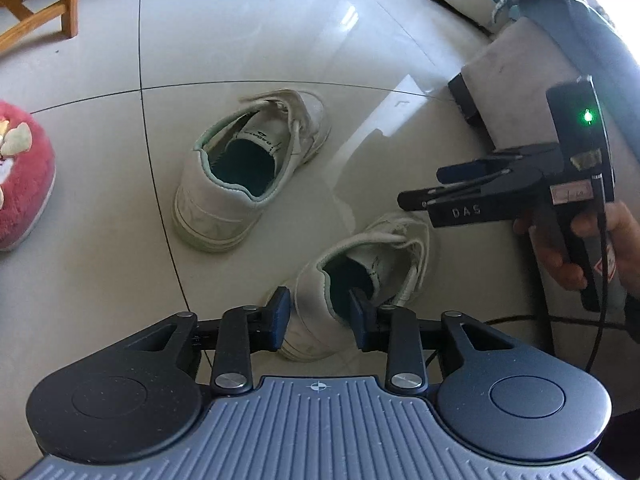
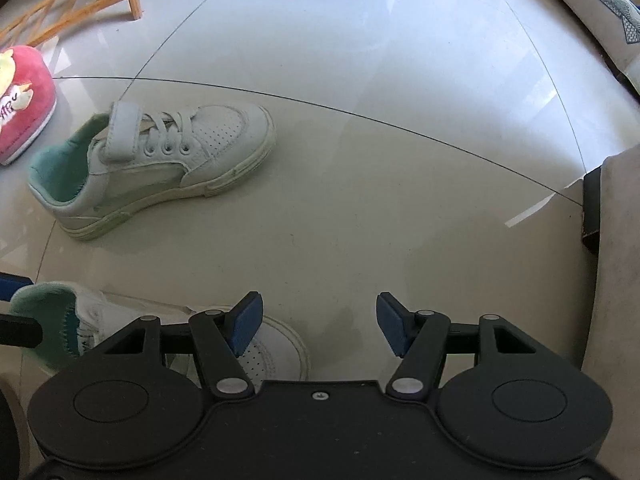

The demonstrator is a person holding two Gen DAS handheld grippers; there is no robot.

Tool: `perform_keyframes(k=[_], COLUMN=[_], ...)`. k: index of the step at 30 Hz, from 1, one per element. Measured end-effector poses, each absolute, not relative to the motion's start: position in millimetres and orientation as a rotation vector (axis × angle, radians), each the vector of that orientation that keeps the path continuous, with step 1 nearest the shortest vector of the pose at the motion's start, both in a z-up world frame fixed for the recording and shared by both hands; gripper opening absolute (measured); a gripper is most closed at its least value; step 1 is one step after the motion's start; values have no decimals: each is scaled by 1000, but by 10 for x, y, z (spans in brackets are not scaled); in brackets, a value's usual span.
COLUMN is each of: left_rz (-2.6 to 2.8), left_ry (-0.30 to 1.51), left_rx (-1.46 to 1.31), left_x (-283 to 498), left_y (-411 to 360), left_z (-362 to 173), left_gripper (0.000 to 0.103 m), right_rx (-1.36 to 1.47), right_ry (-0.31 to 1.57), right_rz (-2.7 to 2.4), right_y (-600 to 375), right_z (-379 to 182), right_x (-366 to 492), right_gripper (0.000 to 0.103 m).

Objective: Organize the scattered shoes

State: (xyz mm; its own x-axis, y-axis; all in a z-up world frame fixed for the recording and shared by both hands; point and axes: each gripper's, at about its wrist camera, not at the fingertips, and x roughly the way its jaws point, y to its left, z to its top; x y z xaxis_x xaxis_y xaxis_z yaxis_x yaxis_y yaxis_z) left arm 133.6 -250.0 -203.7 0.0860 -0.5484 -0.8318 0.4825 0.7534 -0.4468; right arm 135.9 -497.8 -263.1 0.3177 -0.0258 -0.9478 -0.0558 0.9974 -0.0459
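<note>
tiled floor [image 2: 360,208], two sneakers [image 2: 160,160], slipper [image 2: 24,104]

One sneaker [image 1: 250,168] lies beyond the other [image 1: 360,280].

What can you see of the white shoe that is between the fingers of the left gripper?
The near shoe is a white low sneaker, leather-like, with a mint-green lined collar, white laces, a strap and a thick pale sole. It stands upright on the tiled floor, heel toward the camera. The left gripper straddles its heel wall: one finger inside the opening, one outside. Its perforated toe shows in the right wrist view.
</note>
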Motion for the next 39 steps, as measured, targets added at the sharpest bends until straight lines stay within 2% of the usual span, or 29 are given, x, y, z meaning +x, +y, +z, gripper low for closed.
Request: perform_keyframes(k=[11,24,39], left_rz=[-726,-694,-672], left_ry=[1253,1188,1058], left_rx=[-27,48,97], left_x=[1426,1461,1731], left_y=[-2501,-2520,-2671], left_z=[-2013,-1965,-1961], left_gripper=[21,20,20], right_rx=[-145,-204,-206], right_ry=[1294,1351,1307], right_rz=[46,158,231], right_y=[-4902,-4713,-4434], right_z=[-2660,-2645,-2677], right_x=[1216,1107,1112], right_gripper=[69,70,70])
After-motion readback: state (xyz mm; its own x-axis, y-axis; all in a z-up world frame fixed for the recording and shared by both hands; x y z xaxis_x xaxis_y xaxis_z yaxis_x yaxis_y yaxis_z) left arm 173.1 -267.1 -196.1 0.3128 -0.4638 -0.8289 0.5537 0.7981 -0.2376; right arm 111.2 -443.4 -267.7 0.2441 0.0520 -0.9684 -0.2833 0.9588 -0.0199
